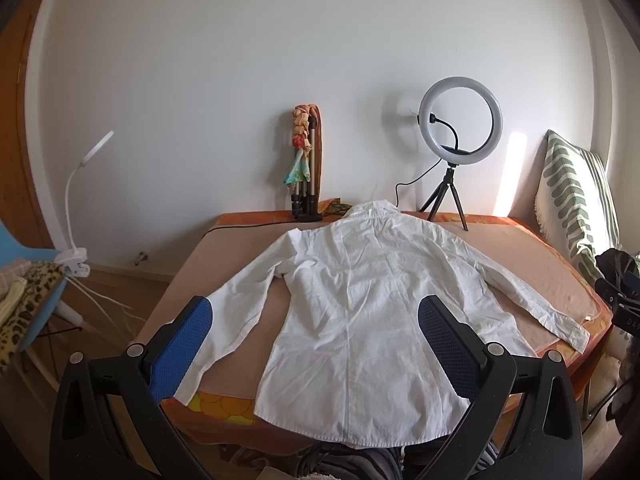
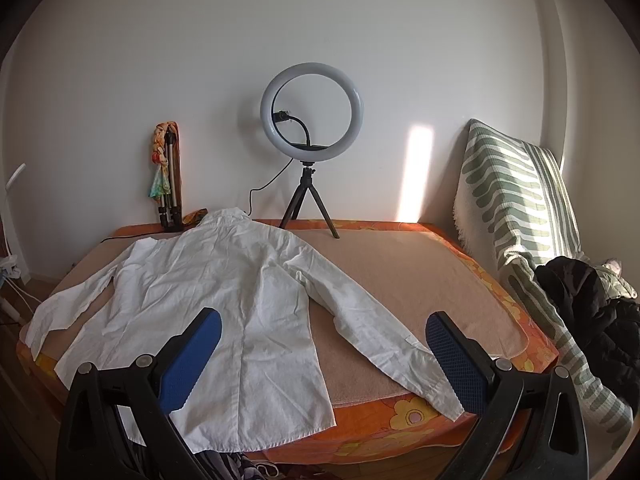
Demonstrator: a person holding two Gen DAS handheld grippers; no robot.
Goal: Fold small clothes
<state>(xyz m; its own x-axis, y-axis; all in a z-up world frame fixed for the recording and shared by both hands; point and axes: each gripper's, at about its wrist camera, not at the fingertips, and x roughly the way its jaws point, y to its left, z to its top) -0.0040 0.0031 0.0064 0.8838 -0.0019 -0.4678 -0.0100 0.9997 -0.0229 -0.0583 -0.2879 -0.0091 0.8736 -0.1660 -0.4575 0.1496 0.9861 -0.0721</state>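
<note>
A white long-sleeved shirt (image 1: pixel 360 300) lies flat, back side up, on a table covered with a tan and orange cloth (image 1: pixel 520 264), its collar toward the wall and both sleeves spread out. In the right wrist view the same shirt (image 2: pixel 224 300) fills the left half, its right sleeve running to the table's front edge. My left gripper (image 1: pixel 314 308) hovers open above the shirt's lower hem, nothing between its blue pads (image 1: pixel 188 344). My right gripper (image 2: pixel 324 320) is open too, above the right sleeve and hem, apart from the fabric.
A ring light on a small tripod (image 1: pixel 460 120) and a folded tripod with a colourful scarf (image 1: pixel 306 160) stand at the table's far edge by the wall. A green-striped cushion (image 2: pixel 516 208) and dark jacket (image 2: pixel 592 320) sit right. A clip lamp (image 1: pixel 76 256) and leopard cloth (image 1: pixel 28 304) are left.
</note>
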